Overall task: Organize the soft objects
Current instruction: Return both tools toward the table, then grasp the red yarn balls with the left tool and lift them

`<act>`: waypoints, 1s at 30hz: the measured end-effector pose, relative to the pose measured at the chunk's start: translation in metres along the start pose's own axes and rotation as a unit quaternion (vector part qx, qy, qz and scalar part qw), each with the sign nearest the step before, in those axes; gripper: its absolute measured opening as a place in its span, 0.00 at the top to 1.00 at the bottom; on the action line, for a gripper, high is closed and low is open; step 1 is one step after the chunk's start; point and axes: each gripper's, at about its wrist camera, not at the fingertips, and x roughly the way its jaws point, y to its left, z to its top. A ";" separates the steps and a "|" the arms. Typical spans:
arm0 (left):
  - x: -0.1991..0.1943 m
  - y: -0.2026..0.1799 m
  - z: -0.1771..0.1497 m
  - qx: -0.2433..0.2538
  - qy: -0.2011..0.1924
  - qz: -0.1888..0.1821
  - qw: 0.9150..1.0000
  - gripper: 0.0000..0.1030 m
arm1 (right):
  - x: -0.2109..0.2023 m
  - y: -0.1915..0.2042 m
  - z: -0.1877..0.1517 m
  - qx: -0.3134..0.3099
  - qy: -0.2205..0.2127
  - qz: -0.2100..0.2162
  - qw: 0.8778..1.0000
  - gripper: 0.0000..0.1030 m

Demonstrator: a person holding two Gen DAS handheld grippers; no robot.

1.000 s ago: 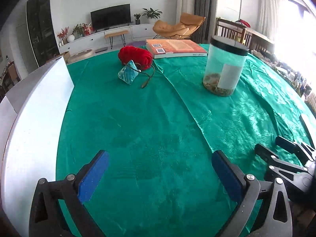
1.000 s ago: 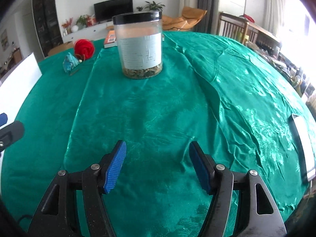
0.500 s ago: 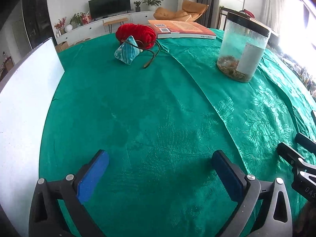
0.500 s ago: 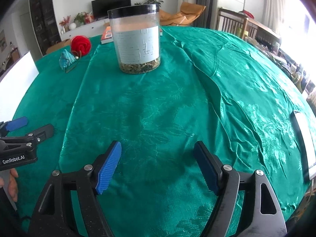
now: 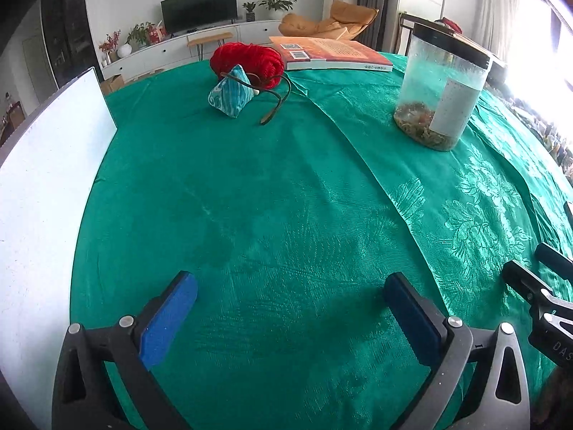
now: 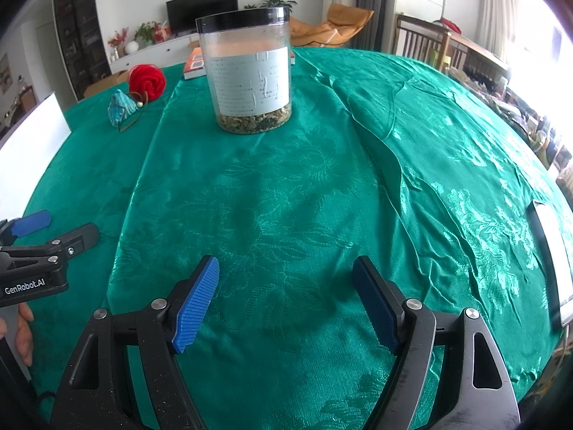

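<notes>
A red yarn ball [image 5: 247,61] lies at the far side of the green tablecloth [image 5: 268,186], with a teal pyramid-shaped fabric pouch [image 5: 232,91] and a brown cord [image 5: 275,104] just in front of it. In the right wrist view the yarn ball [image 6: 147,80] and pouch [image 6: 121,107] sit far left. My left gripper [image 5: 290,317] hovers open over bare cloth near the table's front, far from them. My right gripper [image 6: 286,302] also stands open over the cloth with nothing between its fingers. The left gripper [image 6: 53,229] shows at the left edge there.
A clear jar with a black lid [image 6: 249,71] and dried contents stands mid-table. An orange book [image 5: 329,53] lies at the far edge. A white board [image 5: 39,193] borders the left side. A phone-like slab [image 6: 551,261] lies at the right rim. A hand [image 6: 21,333] grips the left tool.
The left gripper sank and tilted down, so the yarn and jar sit higher and closer in its view. The right gripper's jaws spread a little wider, then held.
</notes>
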 end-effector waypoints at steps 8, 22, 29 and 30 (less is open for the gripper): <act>0.000 0.000 0.000 0.000 0.000 0.000 1.000 0.00 | 0.000 0.000 0.000 0.000 0.000 0.000 1.000 0.23; -0.021 0.010 0.043 -0.085 0.025 -0.015 0.996 0.01 | 0.000 0.001 0.000 0.001 0.000 0.000 1.000 0.23; 0.004 0.053 0.173 -0.136 -0.009 -0.010 0.991 0.00 | 0.000 0.001 0.000 0.001 0.000 -0.001 1.000 0.23; 0.020 0.061 0.191 -0.135 -0.005 0.000 0.991 0.00 | 0.000 0.001 0.000 0.001 0.000 -0.001 1.000 0.23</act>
